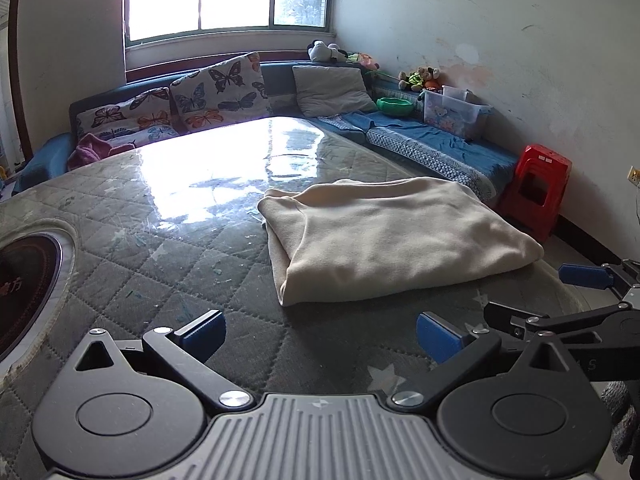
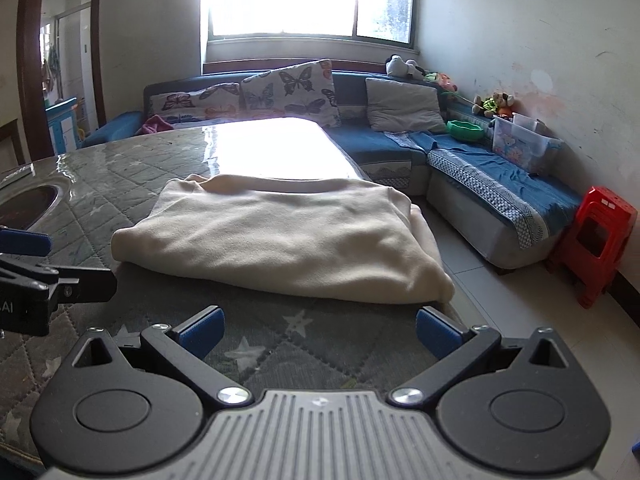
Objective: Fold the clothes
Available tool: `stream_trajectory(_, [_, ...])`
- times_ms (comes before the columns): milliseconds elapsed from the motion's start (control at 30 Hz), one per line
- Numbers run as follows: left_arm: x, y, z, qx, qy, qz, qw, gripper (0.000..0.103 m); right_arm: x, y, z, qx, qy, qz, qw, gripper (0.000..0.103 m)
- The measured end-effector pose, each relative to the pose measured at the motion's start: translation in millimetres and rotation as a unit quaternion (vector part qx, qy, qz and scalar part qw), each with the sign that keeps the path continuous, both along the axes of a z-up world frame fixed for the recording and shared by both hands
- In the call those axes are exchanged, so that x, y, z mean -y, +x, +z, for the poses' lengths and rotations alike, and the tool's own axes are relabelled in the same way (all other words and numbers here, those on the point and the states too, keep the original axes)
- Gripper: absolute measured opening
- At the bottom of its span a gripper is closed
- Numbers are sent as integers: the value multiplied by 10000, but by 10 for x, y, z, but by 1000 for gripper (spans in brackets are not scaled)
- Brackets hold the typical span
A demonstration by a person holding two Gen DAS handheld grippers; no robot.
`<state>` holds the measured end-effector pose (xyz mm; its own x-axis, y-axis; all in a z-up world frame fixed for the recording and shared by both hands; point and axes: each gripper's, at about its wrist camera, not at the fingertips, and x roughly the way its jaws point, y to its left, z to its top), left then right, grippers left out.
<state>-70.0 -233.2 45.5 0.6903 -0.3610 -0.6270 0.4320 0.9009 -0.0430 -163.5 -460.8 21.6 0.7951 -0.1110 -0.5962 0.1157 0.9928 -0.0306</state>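
Note:
A cream garment (image 1: 392, 240) lies folded into a thick rectangle on the quilted grey table cover (image 1: 160, 264). It also shows in the right wrist view (image 2: 280, 236), near the table's right edge. My left gripper (image 1: 320, 336) is open and empty, a short way in front of the garment's near edge. My right gripper (image 2: 318, 330) is open and empty, just short of the garment's near fold. The right gripper also shows at the right edge of the left wrist view (image 1: 572, 292), and the left gripper at the left edge of the right wrist view (image 2: 36, 272).
A round inset hotplate (image 1: 24, 280) sits in the table at the left. Behind the table runs a blue corner sofa (image 2: 480, 168) with butterfly cushions (image 1: 216, 92), soft toys and a clear plastic box (image 2: 520, 144). A red plastic stool (image 2: 596, 240) stands on the tiled floor at right.

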Motion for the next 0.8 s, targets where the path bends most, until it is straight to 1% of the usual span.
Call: stream_trajectory(800, [56,-293,48,148,79,-112,9998,103,-42,-272,104,209,73,-69,9997,103])
